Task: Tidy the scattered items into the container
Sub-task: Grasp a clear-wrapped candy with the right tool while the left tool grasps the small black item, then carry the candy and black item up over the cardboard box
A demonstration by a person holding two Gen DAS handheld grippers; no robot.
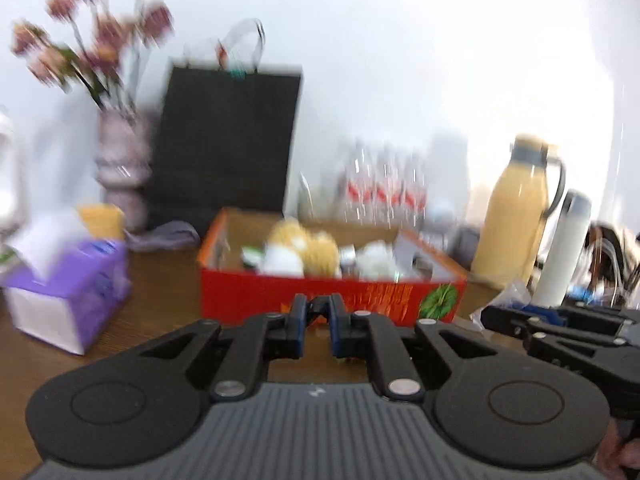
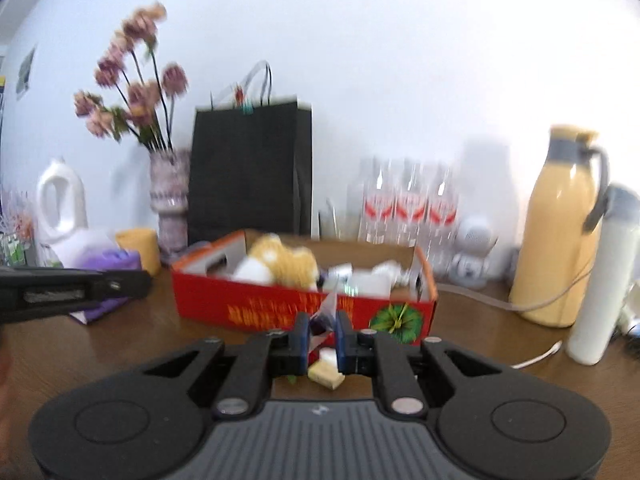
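Note:
A red cardboard box (image 1: 332,300) (image 2: 280,304) stands open on the brown table, with a yellow-and-white plush toy (image 2: 280,260) and several white items inside. My left gripper (image 1: 318,312) hangs just in front of the box, shut on a small dark item (image 1: 318,306) that is too blurred to name. My right gripper (image 2: 323,326), also before the box, is shut on a crinkly clear packet (image 2: 325,312) with a dark purple patch. Below it a small yellow block (image 2: 326,374) lies on the table. Each gripper shows at the edge of the other's view, the right gripper (image 1: 486,316) and the left gripper (image 2: 146,280).
A purple tissue box (image 1: 68,292) sits to the left of the red box. Behind stand a black paper bag (image 2: 250,172), a vase of pink flowers (image 2: 170,200) and clear water bottles (image 2: 408,204). At the right stand a yellow jug (image 2: 560,232) and a white bottle (image 2: 600,280).

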